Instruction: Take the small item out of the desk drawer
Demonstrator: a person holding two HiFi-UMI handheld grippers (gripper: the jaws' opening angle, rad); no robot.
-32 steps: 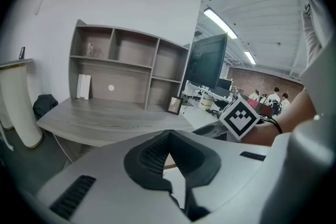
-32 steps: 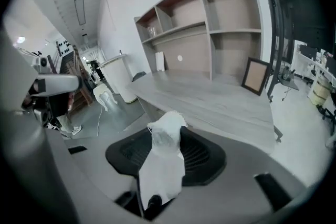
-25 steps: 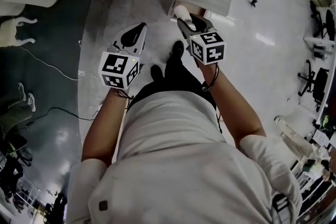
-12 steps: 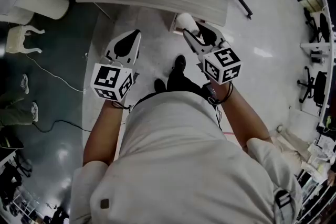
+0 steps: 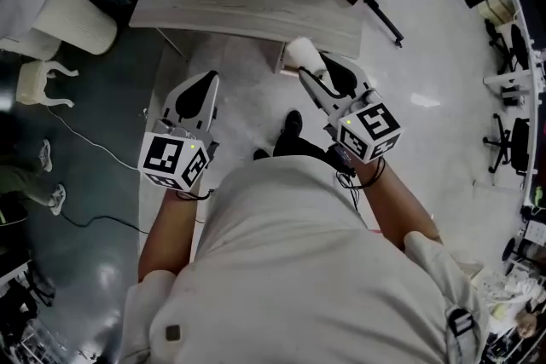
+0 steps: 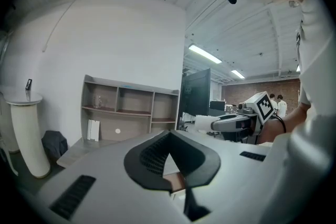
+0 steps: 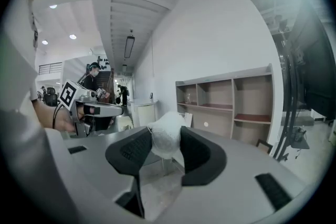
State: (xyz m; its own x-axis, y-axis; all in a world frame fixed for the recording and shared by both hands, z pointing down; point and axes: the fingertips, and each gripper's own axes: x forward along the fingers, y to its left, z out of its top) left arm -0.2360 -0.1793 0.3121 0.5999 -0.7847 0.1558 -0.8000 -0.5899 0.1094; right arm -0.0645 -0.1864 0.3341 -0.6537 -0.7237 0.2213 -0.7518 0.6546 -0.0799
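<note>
The right gripper (image 7: pixel 166 132) pinches a white crumpled lump (image 7: pixel 167 145), papery or foamy by the look of it, between its black ribbed pads (image 7: pixel 135 150). The jaws stand well apart because the lump fills the gap. The left gripper (image 6: pixel 170 132) is pressed together at the tips with nothing in it, only a small wedge of daylight lower down between its pads. It hangs beside the right one, apart from it.

Compared with a second ago, both grippers sit higher and the grey wooden desk (image 5: pixel 247 0) looks smaller and further below, as if the person is straightening up. The lump keeps the same seat in the right jaws through all three head views. It now shows in front of the desk's near edge and above the pale floor (image 5: pixel 409 81), touching nothing but the pads. I judge the small item to be already out, with only the carrying off or setting down left. The drawer itself I cannot make out for certain under the desk edge.

In the right gripper view the lump is taller than it is wide, so its long axis runs upright, at right angles to the squeeze. Its rounded bulk rises above the pad tips and its narrower end hangs down into the gap. From the head view it juts past the tips toward the desk. It has no clear front.
</note>
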